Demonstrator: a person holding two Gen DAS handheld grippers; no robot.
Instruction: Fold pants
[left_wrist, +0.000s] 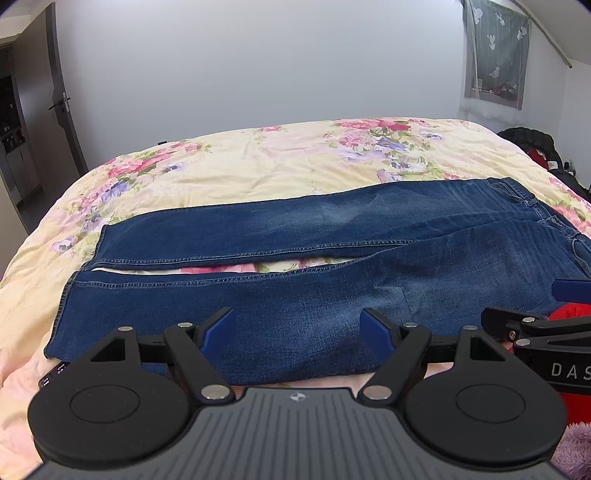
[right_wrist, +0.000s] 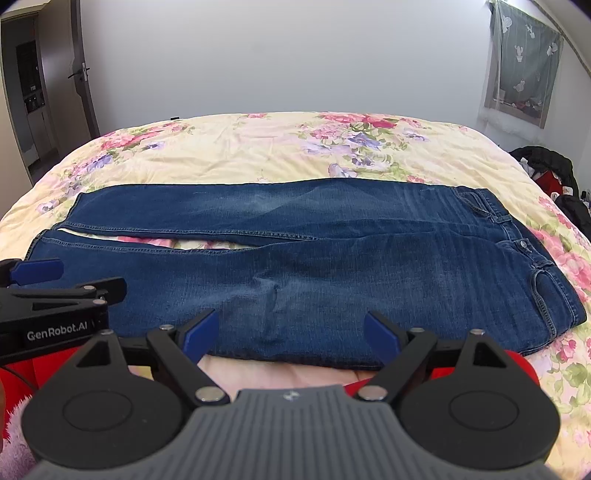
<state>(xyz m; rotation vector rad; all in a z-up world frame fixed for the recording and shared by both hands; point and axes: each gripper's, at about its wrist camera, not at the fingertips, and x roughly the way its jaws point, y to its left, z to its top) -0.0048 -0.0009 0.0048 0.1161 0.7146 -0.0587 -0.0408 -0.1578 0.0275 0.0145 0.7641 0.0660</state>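
The left gripper (left_wrist: 297, 326) hovers at the near edge of the bed (left_wrist: 229, 162), its blue fingers (left_wrist: 218, 326) spread wide with nothing between them. Beside it the right gripper (right_wrist: 284, 332) is just as wide apart and empty, over the same near edge. Just beyond both lie the jeans (right_wrist: 295, 266), flat and unfolded across the floral bedspread (right_wrist: 258, 147), lengthwise along the near edge: waistband toward the right edge, leg hems toward the left, a narrow gap between the two legs. Farther back, bare bedspread runs to the far edge, then a white wall (right_wrist: 277, 55).
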